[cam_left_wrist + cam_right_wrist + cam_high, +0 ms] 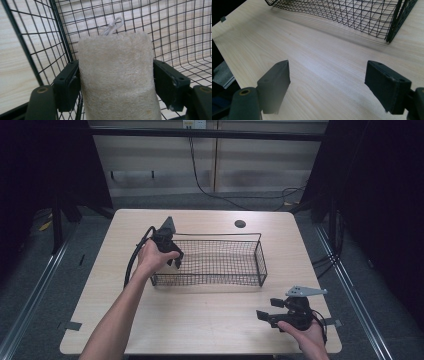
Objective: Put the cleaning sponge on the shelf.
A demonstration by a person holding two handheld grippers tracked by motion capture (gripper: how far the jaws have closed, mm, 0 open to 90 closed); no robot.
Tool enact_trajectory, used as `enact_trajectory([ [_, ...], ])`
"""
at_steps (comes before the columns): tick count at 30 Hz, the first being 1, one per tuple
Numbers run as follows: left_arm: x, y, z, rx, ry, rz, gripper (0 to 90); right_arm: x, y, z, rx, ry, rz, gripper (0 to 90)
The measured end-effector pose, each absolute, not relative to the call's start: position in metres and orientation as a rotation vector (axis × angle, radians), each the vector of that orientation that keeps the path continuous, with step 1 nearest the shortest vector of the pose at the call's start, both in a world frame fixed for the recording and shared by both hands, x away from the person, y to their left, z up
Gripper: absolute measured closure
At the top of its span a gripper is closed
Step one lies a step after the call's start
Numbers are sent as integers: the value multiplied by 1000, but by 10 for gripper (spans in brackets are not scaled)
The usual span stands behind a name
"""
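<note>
**Loofah Held at the Wire Basket's Left End**

The left gripper is clamped on a pale loofah sponge, its two black jaws pressing the fibrous sides; a white cord loop sticks out of the sponge's far end. In the left gripper view the sponge sits inside the black wire basket, close to a corner of the mesh wall. From the high view, the left hand holds that gripper over the basket's left end (the sponge itself is a small pale patch beneath the jaws there).

The right gripper rests low at the near right part of the wooden table, well apart from the basket, held by the right hand. Its jaws stand wide apart with bare tabletop between them.

No brand, label or readable writing shows on the sponge, basket or grippers.
</note>
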State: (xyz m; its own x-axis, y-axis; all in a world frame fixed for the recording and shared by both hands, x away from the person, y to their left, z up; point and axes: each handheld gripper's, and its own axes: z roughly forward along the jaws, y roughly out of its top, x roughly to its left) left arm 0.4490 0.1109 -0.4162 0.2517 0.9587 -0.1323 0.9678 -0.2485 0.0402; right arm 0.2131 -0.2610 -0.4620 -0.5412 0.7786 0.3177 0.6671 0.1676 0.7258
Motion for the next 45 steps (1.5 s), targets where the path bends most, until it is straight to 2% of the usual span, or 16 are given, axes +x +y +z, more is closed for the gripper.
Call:
enact_trajectory([
  [23, 450, 111, -428, 2410, 1860, -89, 275, 213, -261, -462, 1434, 2299, 1320, 200],
  [36, 453, 113, -432, 2397, 1837, -171, 258, 213, -262, -462, 1446, 2292, 1320, 196],
  [45, 454, 112, -430, 2418, 1821, -218, 200, 213, -262, -461, 1449, 2291, 1320, 196],
])
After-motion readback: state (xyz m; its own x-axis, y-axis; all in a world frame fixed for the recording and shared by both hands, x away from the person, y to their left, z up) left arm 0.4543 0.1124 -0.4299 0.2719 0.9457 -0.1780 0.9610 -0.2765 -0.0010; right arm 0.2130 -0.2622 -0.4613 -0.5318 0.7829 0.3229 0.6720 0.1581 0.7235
